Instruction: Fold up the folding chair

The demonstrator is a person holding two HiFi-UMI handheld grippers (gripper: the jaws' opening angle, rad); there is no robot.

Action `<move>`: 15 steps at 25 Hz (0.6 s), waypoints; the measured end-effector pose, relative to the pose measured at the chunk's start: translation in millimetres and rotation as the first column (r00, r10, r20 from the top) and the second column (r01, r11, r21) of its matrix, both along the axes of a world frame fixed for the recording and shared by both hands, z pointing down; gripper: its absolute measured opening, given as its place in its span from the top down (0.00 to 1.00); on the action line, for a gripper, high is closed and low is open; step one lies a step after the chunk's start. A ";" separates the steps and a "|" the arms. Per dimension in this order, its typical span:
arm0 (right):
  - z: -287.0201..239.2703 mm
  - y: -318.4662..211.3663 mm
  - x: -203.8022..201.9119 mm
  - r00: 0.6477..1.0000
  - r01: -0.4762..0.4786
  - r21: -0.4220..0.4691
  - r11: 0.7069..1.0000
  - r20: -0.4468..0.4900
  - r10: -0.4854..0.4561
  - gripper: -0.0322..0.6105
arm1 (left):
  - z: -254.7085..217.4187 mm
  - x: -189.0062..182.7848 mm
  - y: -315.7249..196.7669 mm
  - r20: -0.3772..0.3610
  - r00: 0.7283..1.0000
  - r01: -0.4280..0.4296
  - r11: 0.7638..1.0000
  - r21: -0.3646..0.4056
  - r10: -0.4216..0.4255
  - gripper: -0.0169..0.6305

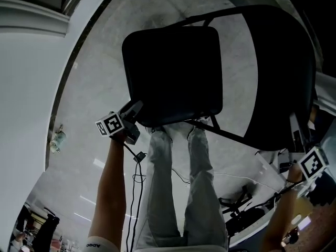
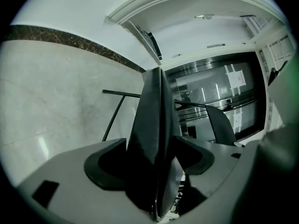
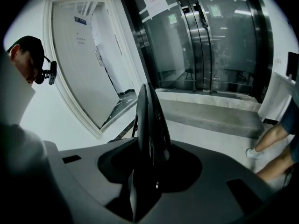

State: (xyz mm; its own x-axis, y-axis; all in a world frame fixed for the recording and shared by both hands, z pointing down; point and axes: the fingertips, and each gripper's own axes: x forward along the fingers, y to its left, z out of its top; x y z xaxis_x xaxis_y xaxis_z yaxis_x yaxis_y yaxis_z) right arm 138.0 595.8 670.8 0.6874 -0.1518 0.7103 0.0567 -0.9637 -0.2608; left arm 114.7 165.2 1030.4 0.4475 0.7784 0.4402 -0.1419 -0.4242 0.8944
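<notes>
A black folding chair stands in front of me; in the head view its padded seat (image 1: 173,72) is at centre and its backrest (image 1: 283,72) at right, joined by thin black frame tubes (image 1: 226,134). My left gripper (image 1: 135,114) is at the seat's near left corner. In the left gripper view the seat edge (image 2: 154,125) stands edge-on between the wide jaws of my left gripper (image 2: 152,146), with dark gaps either side. My right gripper (image 1: 300,138) is at the backrest's lower right edge. In the right gripper view my right gripper (image 3: 149,150) is shut on the thin backrest edge (image 3: 148,115).
My own legs in light trousers (image 1: 178,193) stand just below the seat on a pale marble floor (image 1: 94,114). A cable (image 1: 137,164) hangs by the left arm. Steel-and-glass doors (image 3: 210,36) lie beyond the chair. Another person (image 3: 28,59) and a shoe (image 3: 254,153) are nearby.
</notes>
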 end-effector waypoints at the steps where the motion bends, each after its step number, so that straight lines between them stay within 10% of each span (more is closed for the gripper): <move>1: 1.9 2.6 0.7 1.000 0.005 0.011 1.000 -0.002 -0.005 0.74 | -3.0 0.1 -0.5 -0.005 1.000 -0.002 1.000 0.004 0.002 0.45; 15: 57.4 78.1 9.6 1.000 0.017 0.189 0.982 -0.001 -0.017 0.74 | -40.4 -3.1 17.7 -0.078 0.997 -0.002 1.000 -0.009 0.001 0.45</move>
